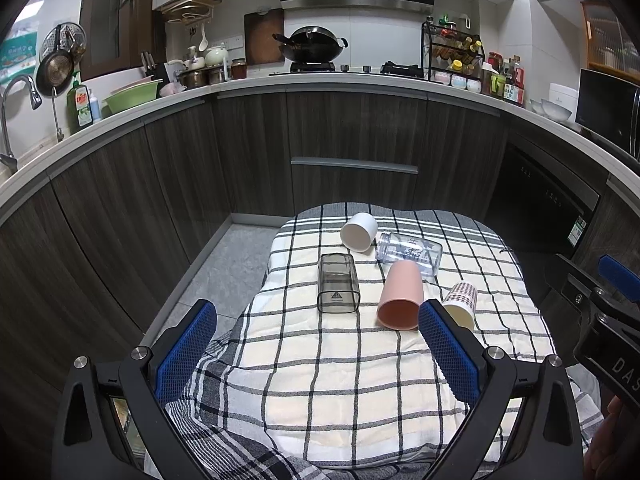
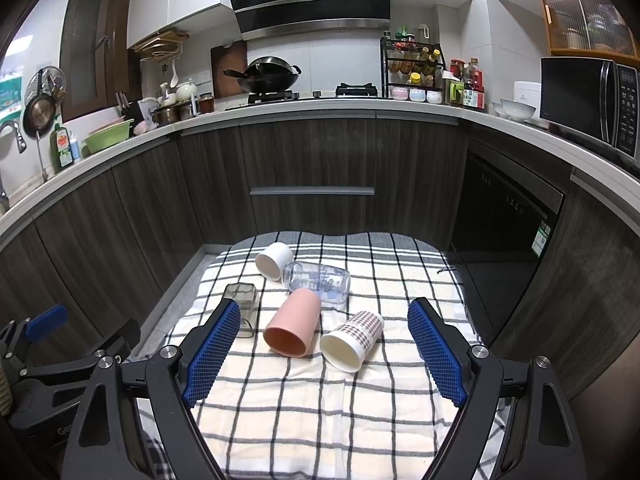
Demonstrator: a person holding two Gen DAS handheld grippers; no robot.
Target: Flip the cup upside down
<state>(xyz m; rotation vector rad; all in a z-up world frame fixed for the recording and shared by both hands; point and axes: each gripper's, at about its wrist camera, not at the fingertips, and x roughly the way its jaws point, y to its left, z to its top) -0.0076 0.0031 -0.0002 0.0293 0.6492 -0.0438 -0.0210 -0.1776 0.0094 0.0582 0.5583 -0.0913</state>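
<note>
Several cups lie on their sides on a checked cloth point(image 1: 320, 360) point(image 2: 300, 400): a pink cup point(image 1: 400, 300) point(image 2: 294, 326), a checkered paper cup point(image 1: 462, 304) point(image 2: 352, 340), a white cup point(image 1: 359, 232) point(image 2: 274, 260), a clear printed bottle point(image 1: 410, 252) point(image 2: 318, 280) and a smoky square cup point(image 1: 337, 288) point(image 2: 244, 304). My left gripper point(image 1: 318, 316) is open and empty, short of the cups. My right gripper point(image 2: 324, 316) is open and empty, its jaws either side of the pink and checkered cups, nearer than them.
The cloth covers a small table in front of dark kitchen cabinets point(image 1: 352, 140). The right gripper shows at the right edge of the left wrist view point(image 1: 604, 308). The left gripper shows at the left edge of the right wrist view point(image 2: 52, 344). Floor tiles point(image 1: 224, 256) lie left of the table.
</note>
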